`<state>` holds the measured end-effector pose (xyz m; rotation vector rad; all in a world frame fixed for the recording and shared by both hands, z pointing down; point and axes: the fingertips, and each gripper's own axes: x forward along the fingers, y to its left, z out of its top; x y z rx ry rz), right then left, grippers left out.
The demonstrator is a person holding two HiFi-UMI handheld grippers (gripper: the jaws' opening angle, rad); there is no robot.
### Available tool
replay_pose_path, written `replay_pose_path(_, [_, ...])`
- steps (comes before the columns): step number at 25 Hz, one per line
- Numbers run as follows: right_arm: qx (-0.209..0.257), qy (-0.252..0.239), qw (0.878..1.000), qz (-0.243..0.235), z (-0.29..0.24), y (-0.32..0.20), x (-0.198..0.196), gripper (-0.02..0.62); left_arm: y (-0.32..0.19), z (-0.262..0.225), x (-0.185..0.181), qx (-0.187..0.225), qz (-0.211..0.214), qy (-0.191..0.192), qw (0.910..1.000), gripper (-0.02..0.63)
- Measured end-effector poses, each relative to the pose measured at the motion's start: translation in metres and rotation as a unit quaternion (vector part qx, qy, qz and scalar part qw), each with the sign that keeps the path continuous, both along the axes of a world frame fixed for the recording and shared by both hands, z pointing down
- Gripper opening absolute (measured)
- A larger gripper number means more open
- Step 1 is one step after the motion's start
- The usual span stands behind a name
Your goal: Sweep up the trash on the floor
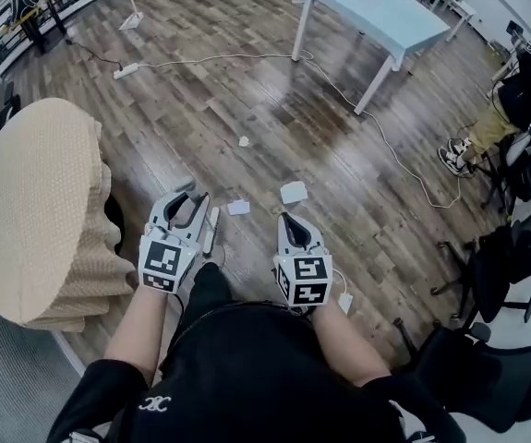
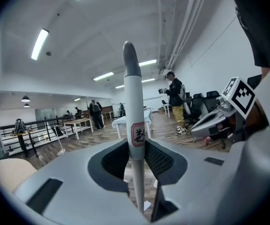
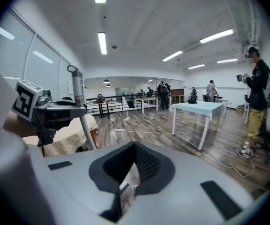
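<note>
Wooden floor (image 1: 247, 90): three paper scraps (image 1: 294, 192), one pole (image 2: 134, 102), one labelled strip (image 3: 127, 185).

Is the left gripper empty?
No, the left gripper is clamped on a grey and white pole that stands straight up between its jaws.
</note>
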<state>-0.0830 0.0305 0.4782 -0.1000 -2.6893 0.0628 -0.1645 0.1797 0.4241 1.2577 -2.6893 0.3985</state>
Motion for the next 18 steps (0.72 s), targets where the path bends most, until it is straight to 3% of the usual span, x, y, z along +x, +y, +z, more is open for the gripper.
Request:
replay_pose_path(6, [-0.026, 0.026, 0.995, 0.095, -0.005, -0.015, -0.050, 0.012, -0.009, 0.033, -0.061, -0.022, 0.086, 0.039, 0.9952, 0.101])
replay_pose_path(10, [-0.042, 0.041, 0.988, 0.141, -0.009, -0.013, -0.063, 0.012, -0.009, 0.045, -0.100, -0.025, 0.109, 0.055, 0.9922, 0.101])
replay_pose_path(18, [-0.026, 0.072, 0.972, 0.220, 0.000, -0.033, -0.034, 0.012, -0.027, 0.086, -0.148, -0.069, 0.144, 0.071, 0.9846, 0.101])
